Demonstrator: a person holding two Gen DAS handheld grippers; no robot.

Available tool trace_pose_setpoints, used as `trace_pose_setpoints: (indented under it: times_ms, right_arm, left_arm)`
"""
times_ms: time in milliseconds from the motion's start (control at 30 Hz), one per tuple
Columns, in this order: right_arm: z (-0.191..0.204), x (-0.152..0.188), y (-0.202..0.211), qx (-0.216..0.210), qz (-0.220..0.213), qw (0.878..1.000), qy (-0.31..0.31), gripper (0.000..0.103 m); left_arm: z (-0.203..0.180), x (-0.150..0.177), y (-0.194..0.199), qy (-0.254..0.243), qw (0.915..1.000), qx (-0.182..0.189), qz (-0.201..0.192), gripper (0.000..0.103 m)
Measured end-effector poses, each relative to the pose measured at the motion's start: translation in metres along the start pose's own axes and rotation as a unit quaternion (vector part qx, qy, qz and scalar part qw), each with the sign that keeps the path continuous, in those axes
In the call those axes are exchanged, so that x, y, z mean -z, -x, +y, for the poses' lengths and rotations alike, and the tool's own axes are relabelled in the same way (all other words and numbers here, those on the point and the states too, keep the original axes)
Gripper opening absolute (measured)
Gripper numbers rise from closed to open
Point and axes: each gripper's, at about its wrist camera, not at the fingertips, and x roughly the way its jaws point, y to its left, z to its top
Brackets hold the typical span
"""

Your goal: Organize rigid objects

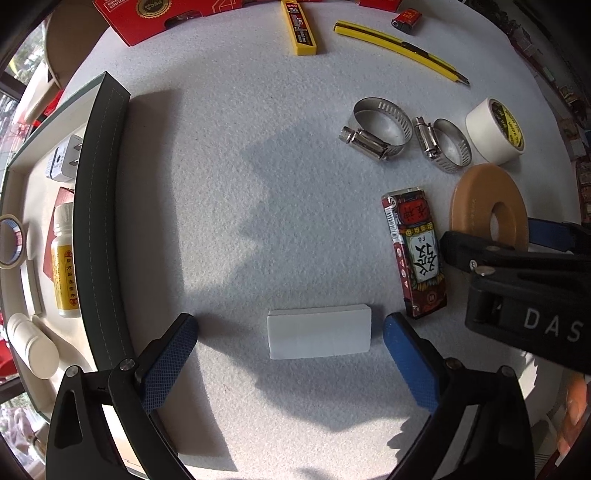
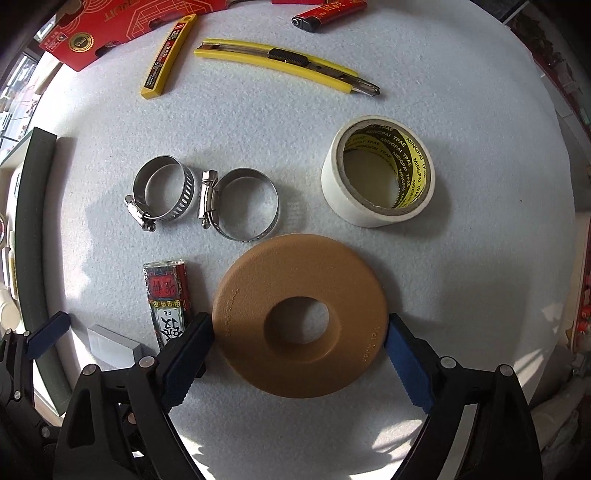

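The left gripper points down over the white felt table, its 2 blue pads spread wide on either side of a white rectangular block that lies flat between them with a clear gap on each side, so nothing is gripped. The right gripper also points down, its pads set at the left and right edges of a tan ring-shaped disc; both pads sit right at the rim, though whether they actually press on it cannot be told. Just left of the disc lies a patterned lighter, lengthwise. Farther up the felt sit 2 steel hose clamps side by side, and to their right a roll of white tape resting on its flat side. Near the far edge are a yellow utility knife, a yellow blade case, a red lighter and a red card package. In the left wrist view a dark-rimmed tray stands at the left, holding a white plug adapter, a pill bottle, a white cylinder and a tape roll.
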Motion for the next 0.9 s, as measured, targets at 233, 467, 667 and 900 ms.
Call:
trace_pose_setpoints:
  times_ms: [233, 467, 667, 900]
  right_arm:
    - [-0.025, 0.027, 0.001, -0.006, 0.006, 1.000, -0.019, 0.088]
    - [-0.039, 0.064, 0.007, -0.020, -0.001, 0.999, -0.049, 0.088]
    - [-0.045, 0.111, 0.012, -0.036, 0.001, 0.997, -0.073, 0.088]
    - [-0.042, 0.157, 0.016, -0.048, 0.006, 0.994, -0.093, 0.088]
  left_arm:
    - [-0.012, 0.003, 0.017, -0.050, 0.9987, 0.004, -0.008, 0.054]
    - [-0.003, 0.020, 0.023, -0.050, 0.9981, 0.036, 0.005, 0.054]
    - [0.013, 0.045, 0.040, -0.052, 0.9948, 0.087, 0.011, 0.054]
    - [0.013, 0.070, 0.057, -0.108, 0.9886, 0.102, 0.023, 0.054]
